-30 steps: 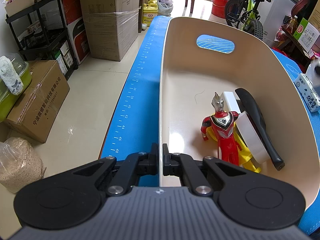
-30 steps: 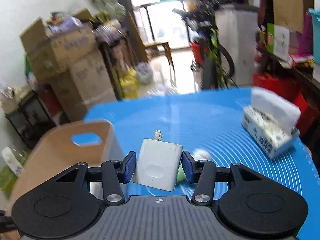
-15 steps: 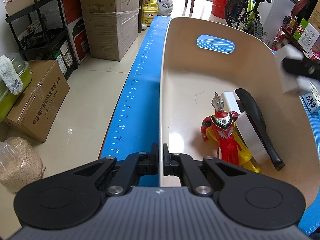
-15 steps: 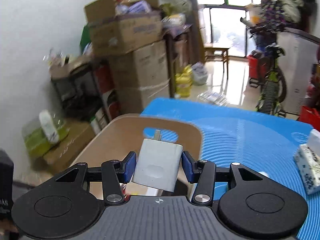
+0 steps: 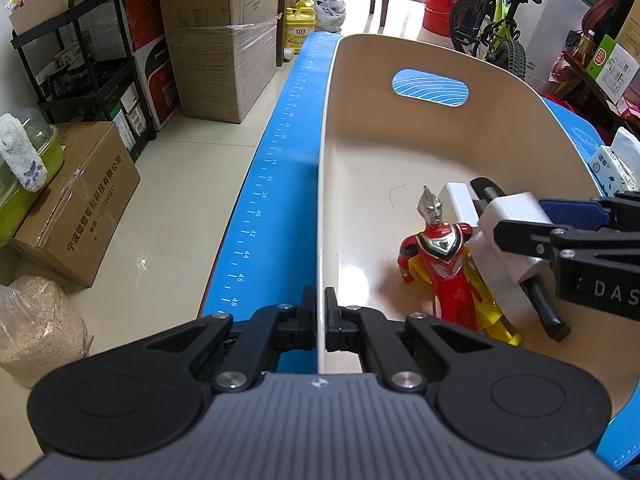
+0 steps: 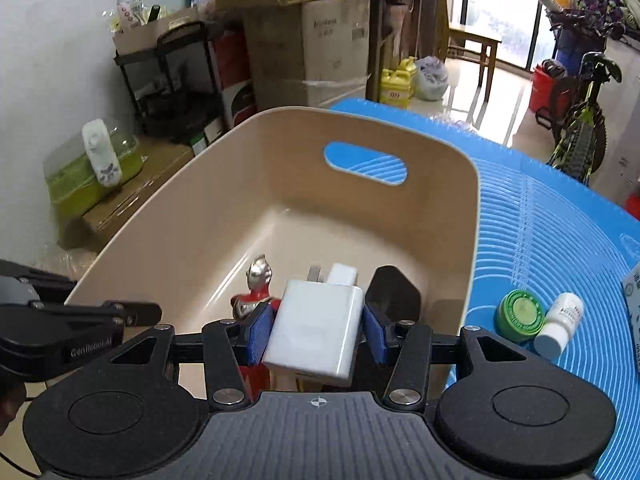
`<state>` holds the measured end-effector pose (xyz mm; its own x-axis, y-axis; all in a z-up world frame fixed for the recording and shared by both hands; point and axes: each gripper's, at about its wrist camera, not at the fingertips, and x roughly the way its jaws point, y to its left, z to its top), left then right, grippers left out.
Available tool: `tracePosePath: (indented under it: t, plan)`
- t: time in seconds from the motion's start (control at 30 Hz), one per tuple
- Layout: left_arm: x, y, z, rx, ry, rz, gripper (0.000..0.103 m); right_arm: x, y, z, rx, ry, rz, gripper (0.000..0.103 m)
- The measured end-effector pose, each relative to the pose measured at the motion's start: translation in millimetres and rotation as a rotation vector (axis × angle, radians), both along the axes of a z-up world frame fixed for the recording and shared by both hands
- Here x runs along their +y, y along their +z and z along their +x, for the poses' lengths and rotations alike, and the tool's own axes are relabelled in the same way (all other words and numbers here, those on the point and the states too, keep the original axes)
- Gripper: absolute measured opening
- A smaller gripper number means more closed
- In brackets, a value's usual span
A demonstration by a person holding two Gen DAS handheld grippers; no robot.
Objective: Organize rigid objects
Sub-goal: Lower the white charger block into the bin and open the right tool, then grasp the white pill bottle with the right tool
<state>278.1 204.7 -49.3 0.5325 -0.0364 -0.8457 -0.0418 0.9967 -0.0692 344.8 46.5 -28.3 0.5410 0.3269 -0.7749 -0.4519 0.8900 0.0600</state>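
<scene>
A beige bin (image 5: 400, 152) (image 6: 224, 216) stands on the blue mat. My left gripper (image 5: 321, 320) is shut on the bin's near left rim. My right gripper (image 6: 316, 332) is shut on a white charger (image 6: 316, 332) (image 5: 512, 210) and holds it inside the bin, above the things there. In the bin lie a red and silver toy figure (image 5: 444, 256) (image 6: 258, 280), a white block (image 5: 458, 204) and a black-handled tool (image 5: 544, 312). A green round tin (image 6: 520, 316) and a small white bottle (image 6: 560, 326) lie on the mat right of the bin.
A tissue pack (image 5: 612, 168) sits on the mat (image 6: 540, 220) beyond the bin's right wall. Left of the table are the floor, cardboard boxes (image 5: 76, 204) and a black shelf rack (image 5: 92, 72). A bicycle (image 5: 496, 36) stands at the back.
My right gripper has carried the white charger leftward from above the mat into the bin, down over the toy figure. The left gripper has kept its hold on the bin rim.
</scene>
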Motion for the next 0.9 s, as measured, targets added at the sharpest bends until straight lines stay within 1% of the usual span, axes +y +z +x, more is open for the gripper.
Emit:
tracePosePath:
  t: [0.03, 0.1, 0.17, 0.27, 0.37, 0.47, 0.53, 0.63, 0.7, 0.77, 0.9]
  plan:
    - [0, 0, 0, 0.0, 0.0, 0.0, 0.004, 1, 0, -1, -0.005, -0.002, -0.007, 0.052]
    - [0, 0, 0, 0.0, 0.0, -0.001, 0.004, 2, 4, -2, -0.025, 0.008, -0.021, 0.055]
    - [-1, 0, 0, 0.0, 0.0, -0.001, 0.004, -1, 11, -4, -0.05, 0.022, -0.002, 0.056]
    - [0, 0, 0, 0.0, 0.0, -0.001, 0.004, -11, 25, -4, -0.094, 0.012, 0.02, 0.057]
    - [-1, 0, 0, 0.0, 0.0, -0.002, 0.004, -31, 36, -3, -0.119, -0.035, 0.052, 0.059]
    - [-1, 1, 0, 0.0, 0.0, -0.002, 0.004, -55, 43, 3, -0.161, -0.091, 0.036, 0.059]
    - [-1, 1, 0, 0.0, 0.0, -0.002, 0.004, -71, 45, 12, -0.161, -0.143, 0.025, 0.059]
    - [-1, 1, 1, -0.001, 0.0, 0.0, 0.004, -102, 43, 25, -0.155, -0.238, 0.03, 0.059]
    - [-1, 1, 1, -0.001, 0.0, 0.0, 0.004, -121, 36, 35, -0.158, -0.3, 0.015, 0.059]
    - [-1, 1, 1, -0.001, 0.0, -0.001, 0.004, -136, 25, 43, -0.157, -0.345, -0.008, 0.059]
    - [-1, 1, 1, 0.0, -0.001, 0.002, 0.004, -157, -5, 59, -0.118, -0.404, -0.075, 0.059]
